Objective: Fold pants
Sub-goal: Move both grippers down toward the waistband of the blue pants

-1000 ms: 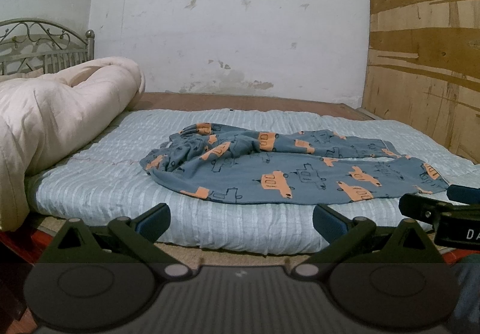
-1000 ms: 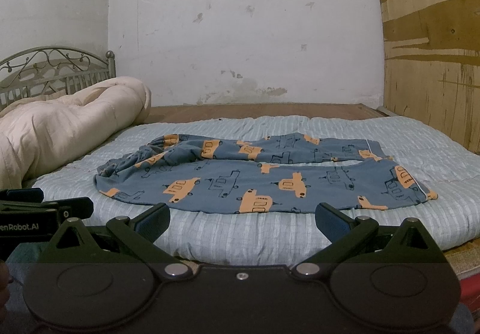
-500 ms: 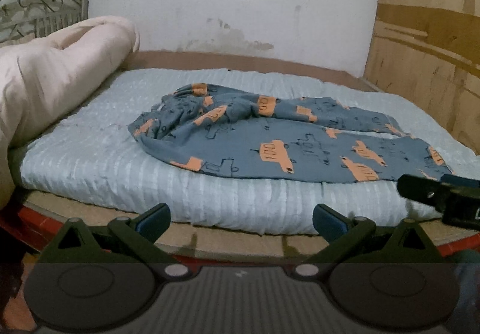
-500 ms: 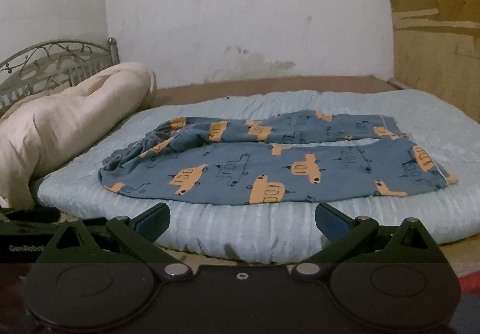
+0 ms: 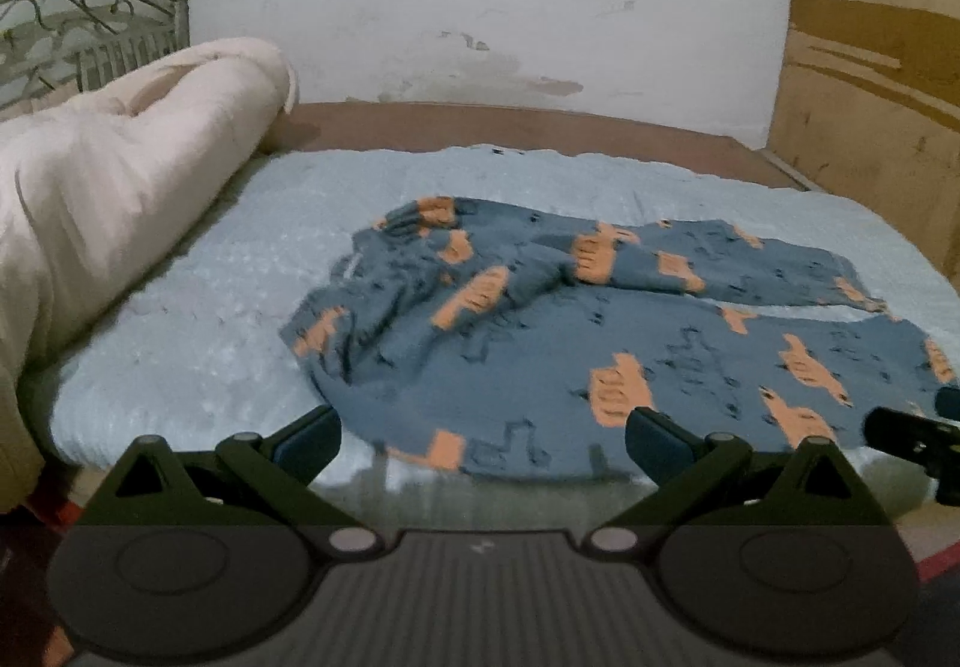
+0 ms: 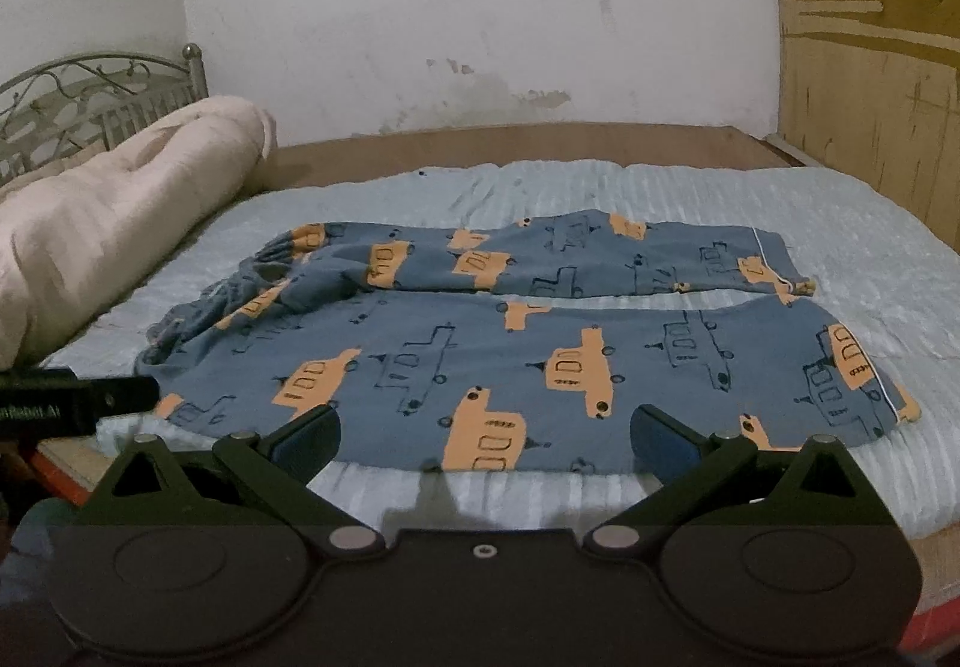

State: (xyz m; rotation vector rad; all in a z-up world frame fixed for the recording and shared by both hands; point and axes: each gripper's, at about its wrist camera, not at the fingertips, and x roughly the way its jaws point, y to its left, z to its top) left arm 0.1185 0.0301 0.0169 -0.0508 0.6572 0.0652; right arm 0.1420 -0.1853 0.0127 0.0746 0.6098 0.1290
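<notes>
1. Blue pants (image 6: 480, 343) printed with orange cars lie spread across the pale ribbed mattress (image 6: 840, 223), waistband bunched at the left; both legs run rightward.
2. Left gripper (image 5: 483, 442) and right gripper (image 6: 485, 436) hover at the near edge, jaws spread, empty.
3. Best pinch the near hem and waistband together; thin, limp cloth wrinkles easily.

pants (image 5: 600, 331) blurred, quilt (image 5: 90, 223) cut off

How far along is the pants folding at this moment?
Done: the pants lie spread on the mattress, legs side by side, waistband end bunched. In hand: nothing; the left gripper and right gripper are open at the near edge. Left: every fold.
</notes>
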